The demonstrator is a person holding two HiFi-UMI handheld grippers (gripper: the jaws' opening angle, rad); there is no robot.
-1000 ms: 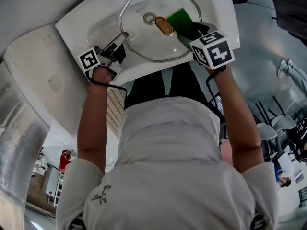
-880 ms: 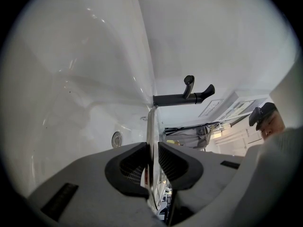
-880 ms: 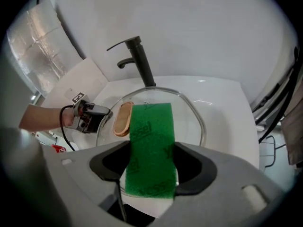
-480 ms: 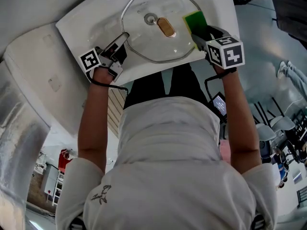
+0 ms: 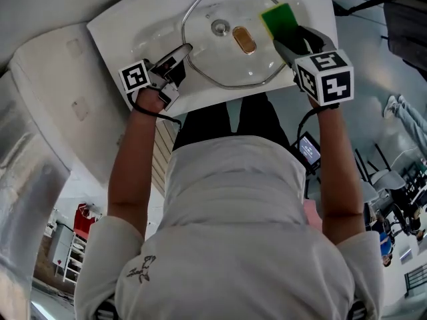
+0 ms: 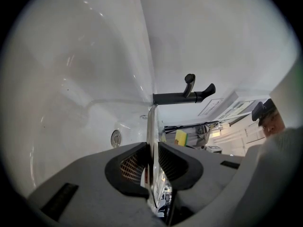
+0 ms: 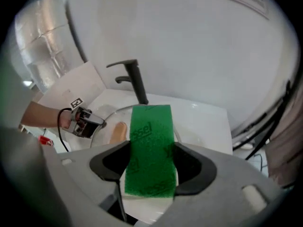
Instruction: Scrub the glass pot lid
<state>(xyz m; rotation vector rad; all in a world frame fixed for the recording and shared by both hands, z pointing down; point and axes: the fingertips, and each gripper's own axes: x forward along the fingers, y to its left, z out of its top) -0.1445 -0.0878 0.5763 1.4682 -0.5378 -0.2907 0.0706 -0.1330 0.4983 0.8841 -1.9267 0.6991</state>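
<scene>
So, glass pot lid (image 5: 227, 45) sits in white sink (image 5: 113, 29), left tool (image 5: 183, 51) clamped on its near-left rim. Right tool (image 5: 290, 40) pinching green scrub pad (image 5: 279, 19) at lid's far-right edge. I reckon next stroke runs left, toward knob (image 5: 245, 40).

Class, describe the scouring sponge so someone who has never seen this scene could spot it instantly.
Find the white sink; a glass pot lid is in it. By the lid's right edge, the right gripper clamps a flat rectangular sponge. It is the only bright green thing there.
</scene>
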